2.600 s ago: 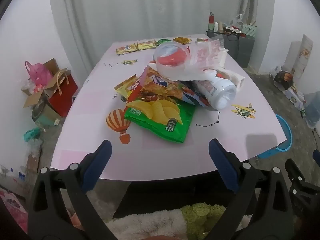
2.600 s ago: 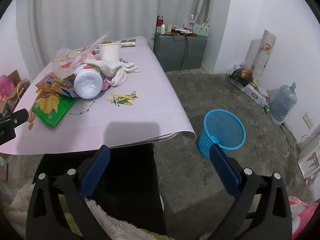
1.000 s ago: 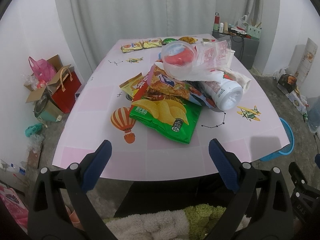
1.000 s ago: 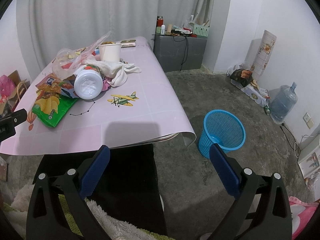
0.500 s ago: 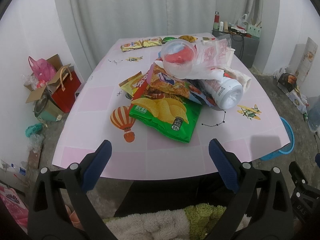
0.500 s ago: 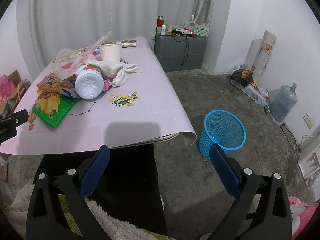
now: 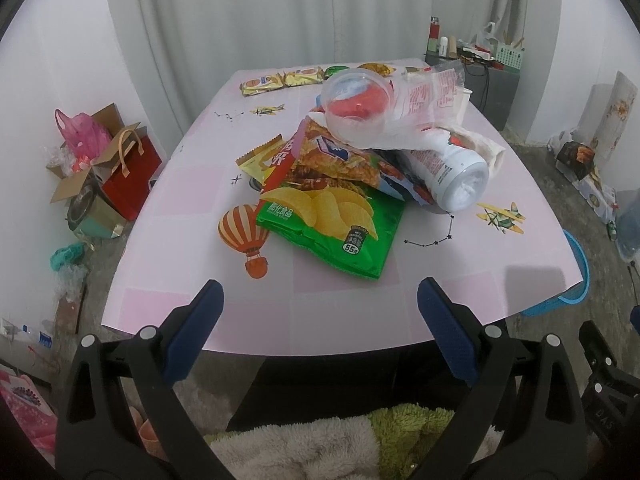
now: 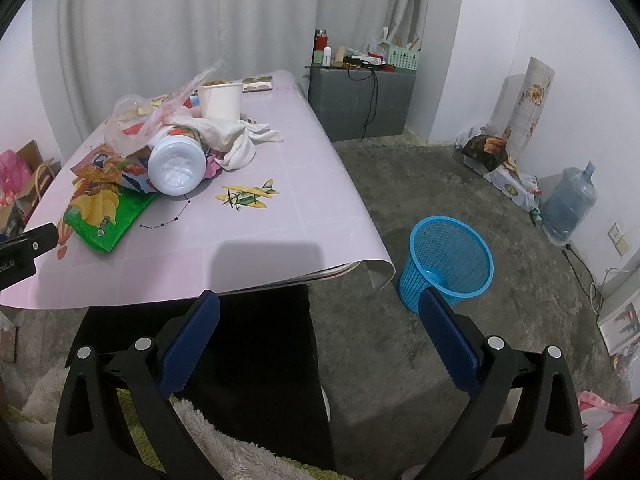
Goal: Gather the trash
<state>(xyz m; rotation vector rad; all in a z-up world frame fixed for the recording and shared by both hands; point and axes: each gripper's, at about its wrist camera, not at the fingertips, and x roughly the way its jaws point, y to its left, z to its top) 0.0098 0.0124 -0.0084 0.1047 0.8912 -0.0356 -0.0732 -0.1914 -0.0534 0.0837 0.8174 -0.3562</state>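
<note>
1. The left gripper stood with jaws spread wide and empty, nearly where it was half a second before.
2. The right gripper likewise gaped, unmoved.
3. The green crisp packet lay at the near edge of the trash heap on the pink table.
4. The blue mesh plastic basket stood on the floor to the table's right.

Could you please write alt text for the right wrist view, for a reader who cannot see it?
The open, empty right tongs hang short of a pink table piled with trash: a green chip bag, a white bottle on its side, a paper cup and a crumpled cloth. A blue mesh basket stands on the grey floor to the right.
</note>
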